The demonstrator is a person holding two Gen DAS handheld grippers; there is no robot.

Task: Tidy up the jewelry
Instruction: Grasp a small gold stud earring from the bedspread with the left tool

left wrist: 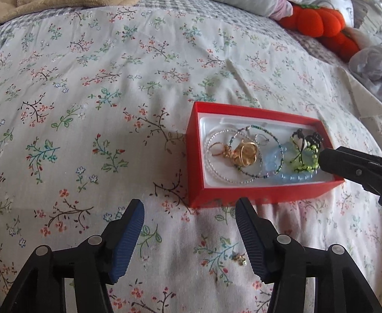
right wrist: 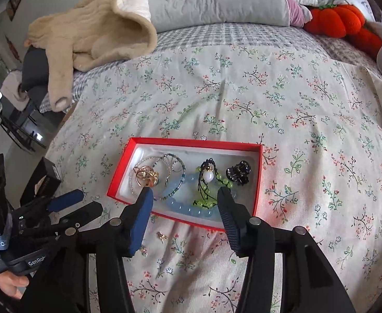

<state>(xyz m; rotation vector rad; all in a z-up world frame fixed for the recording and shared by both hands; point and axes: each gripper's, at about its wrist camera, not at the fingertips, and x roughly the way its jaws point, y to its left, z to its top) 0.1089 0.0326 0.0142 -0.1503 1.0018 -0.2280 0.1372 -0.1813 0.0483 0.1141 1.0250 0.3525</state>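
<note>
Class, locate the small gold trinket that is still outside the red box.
In both wrist views the small gold trinket lies on the floral bedspread, just in front of the red box, beside the left claw's right finger.

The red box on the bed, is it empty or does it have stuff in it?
Not empty. The lidless red box holds bead bracelets, gold pieces and a black clip.

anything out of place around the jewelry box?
Yes: one small gold piece lies on the floral bedspread just outside the red box, near its front edge, while the other jewelry sits inside.
</note>
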